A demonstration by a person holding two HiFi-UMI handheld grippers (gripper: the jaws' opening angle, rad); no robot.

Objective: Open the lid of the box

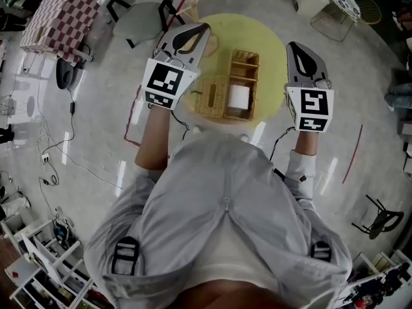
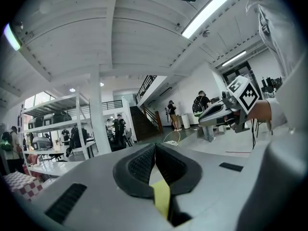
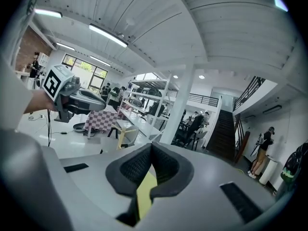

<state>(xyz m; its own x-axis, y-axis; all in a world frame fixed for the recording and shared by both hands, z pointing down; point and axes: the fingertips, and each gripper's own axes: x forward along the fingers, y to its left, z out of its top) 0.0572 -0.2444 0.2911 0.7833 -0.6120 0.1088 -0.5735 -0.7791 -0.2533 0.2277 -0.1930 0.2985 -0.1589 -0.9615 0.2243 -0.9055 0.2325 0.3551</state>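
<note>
On the round yellow table (image 1: 257, 34), upper middle of the head view: a woven wicker box (image 1: 244, 66) stands with its compartments showing from above and a white roll (image 1: 239, 97) inside.
Lid: a flat woven wicker panel with a slot (image 1: 211, 96) lies level, touching the box's left side.
Left gripper (image 1: 205, 26): held above the table's left part, clear of the box, with its jaws pressed together on nothing.
Right gripper (image 1: 293, 46): held at the table's right edge, well apart from the box, likewise clenched and empty.
Step in hand: as a judgement, the panel may be the lid thrown back, which would mean the box lies open. It may equally be a shut top over a lower section beside it. The head view does not settle which, so no move can be named.
Head view only: it alone shows the box, panel and table.
Gripper views only: they look out level across a hall with people and stairs. Each shows its own ribbed black pads (image 2: 144, 162) (image 3: 137, 165) meeting at the tip, and the other gripper at the frame's side.
</note>
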